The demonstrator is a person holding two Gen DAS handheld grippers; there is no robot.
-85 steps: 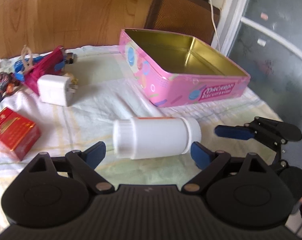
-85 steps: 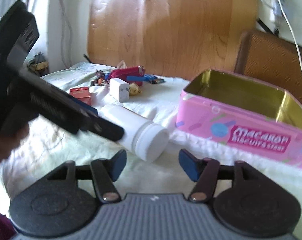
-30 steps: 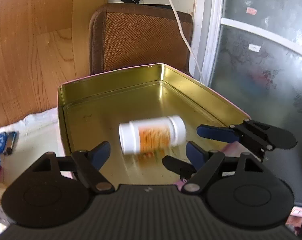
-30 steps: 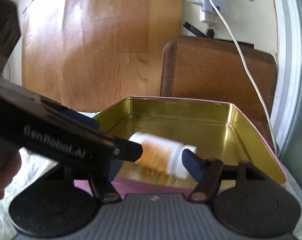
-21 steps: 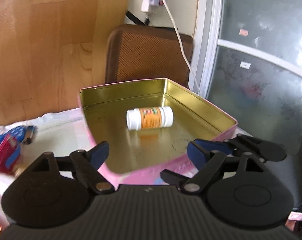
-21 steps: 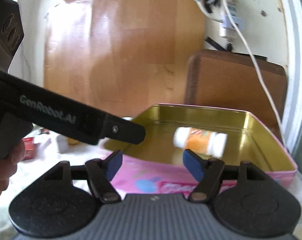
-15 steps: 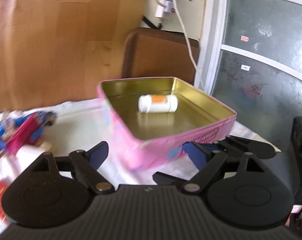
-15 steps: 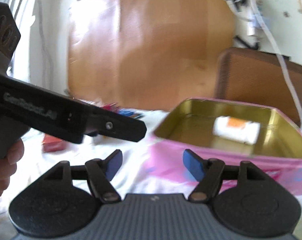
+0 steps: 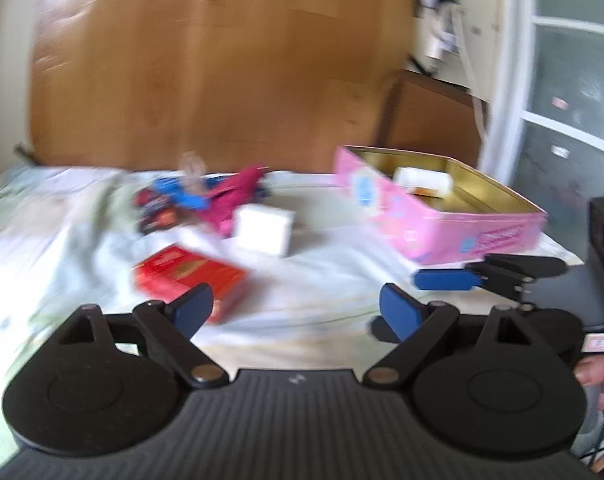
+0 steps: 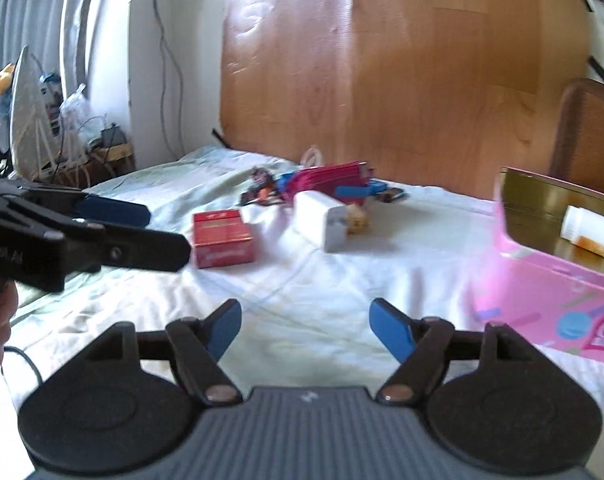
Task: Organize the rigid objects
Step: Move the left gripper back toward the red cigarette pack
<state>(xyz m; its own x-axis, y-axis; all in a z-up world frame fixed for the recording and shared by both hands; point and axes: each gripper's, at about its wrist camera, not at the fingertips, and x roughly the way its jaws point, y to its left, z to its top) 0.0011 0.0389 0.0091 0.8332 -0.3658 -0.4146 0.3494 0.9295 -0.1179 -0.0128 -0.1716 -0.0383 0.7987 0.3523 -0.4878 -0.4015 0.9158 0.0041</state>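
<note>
A white pill bottle [image 9: 422, 179] with an orange label lies on its side inside the open pink biscuit tin [image 9: 442, 236], at the right of both views; the bottle [image 10: 592, 232] and tin [image 10: 550, 300] also show in the right wrist view. A red box [image 9: 190, 276], a white charger block [image 9: 264, 230] and a pink and blue clutter pile [image 9: 206, 200] lie on the cloth. My left gripper [image 9: 296, 310] is open and empty, just in front of the red box. My right gripper [image 10: 304, 326] is open and empty above bare cloth.
A pale cloth [image 10: 302, 264] covers the table. A wooden board [image 9: 222, 60] stands behind it, a brown chair back [image 9: 426, 116] behind the tin. The left gripper shows at the left of the right wrist view [image 10: 102, 240]. An ironing board and clutter [image 10: 34, 120] stand far left.
The bottle was dropped into the tin. Both grippers have since pulled back and swung left, so the tin now sits at the right and the red box and charger are in front.
</note>
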